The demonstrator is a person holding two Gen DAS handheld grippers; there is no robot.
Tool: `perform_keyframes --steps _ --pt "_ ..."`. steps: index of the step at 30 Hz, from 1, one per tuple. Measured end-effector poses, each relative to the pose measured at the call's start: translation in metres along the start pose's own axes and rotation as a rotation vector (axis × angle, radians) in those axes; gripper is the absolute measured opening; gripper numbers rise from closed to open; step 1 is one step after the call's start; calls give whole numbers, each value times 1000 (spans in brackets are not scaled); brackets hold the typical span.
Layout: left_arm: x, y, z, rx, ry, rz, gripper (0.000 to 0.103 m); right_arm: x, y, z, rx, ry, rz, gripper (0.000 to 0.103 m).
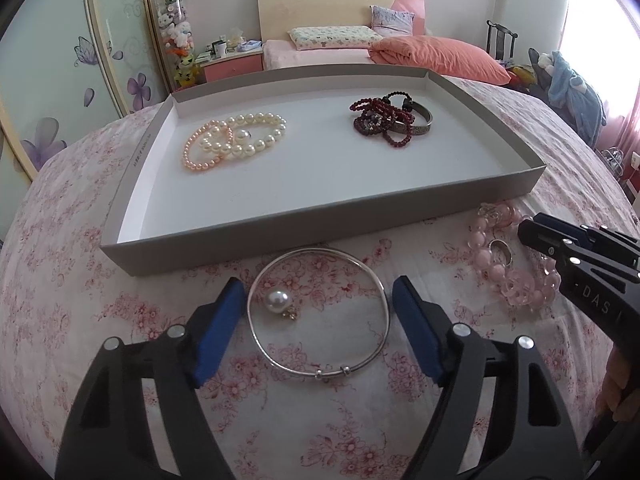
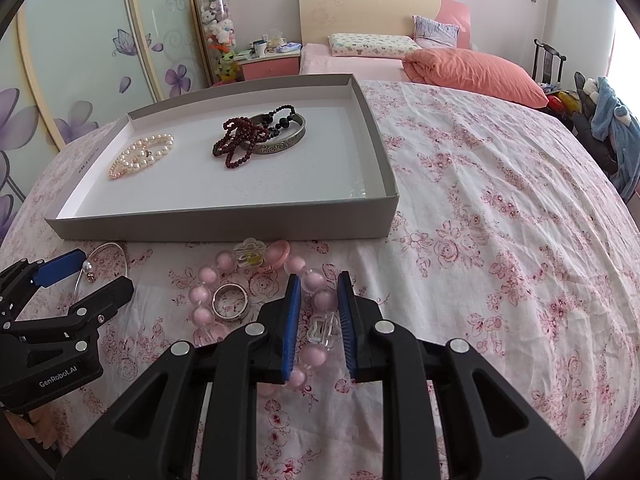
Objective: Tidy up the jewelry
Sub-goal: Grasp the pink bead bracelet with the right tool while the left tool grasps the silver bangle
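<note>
Left wrist — silver bangle [image 1: 318, 314] between left gripper [image 1: 318, 300] jaws, untouched

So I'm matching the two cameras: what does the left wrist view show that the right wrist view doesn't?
Only the left wrist view: the whole silver bangle, circling a pearl pendant, between the left hand-held gripper's open jaws.
Only the right wrist view: the right hand-held gripper narrowed around the pink bead bracelet, and the bedspread right of the tray.
Both: the tray, pearl bracelets, dark beads.
</note>
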State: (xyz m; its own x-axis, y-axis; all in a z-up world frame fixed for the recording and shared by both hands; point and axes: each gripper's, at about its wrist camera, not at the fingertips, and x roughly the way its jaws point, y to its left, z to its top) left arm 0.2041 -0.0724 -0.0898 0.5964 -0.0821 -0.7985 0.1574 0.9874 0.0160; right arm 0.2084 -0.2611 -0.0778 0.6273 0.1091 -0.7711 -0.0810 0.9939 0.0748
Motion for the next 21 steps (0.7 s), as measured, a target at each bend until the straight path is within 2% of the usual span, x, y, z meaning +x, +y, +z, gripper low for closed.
perform_keyframes --steps 2,12,15,21 --pt "0 0 0 0 -2 -2 70 0 0 0 0 0 0 20" --pt "-3 8 1 -39 -21 -41 70 0 0 0 8 -3 7 19" --pt "-4 11 0 -50 -25 -43 70 0 -2 1 23 -6 22 15" --pt "-14 20 -3 -57 -56 -37 70 -2 -4 0 38 -14 37 14"
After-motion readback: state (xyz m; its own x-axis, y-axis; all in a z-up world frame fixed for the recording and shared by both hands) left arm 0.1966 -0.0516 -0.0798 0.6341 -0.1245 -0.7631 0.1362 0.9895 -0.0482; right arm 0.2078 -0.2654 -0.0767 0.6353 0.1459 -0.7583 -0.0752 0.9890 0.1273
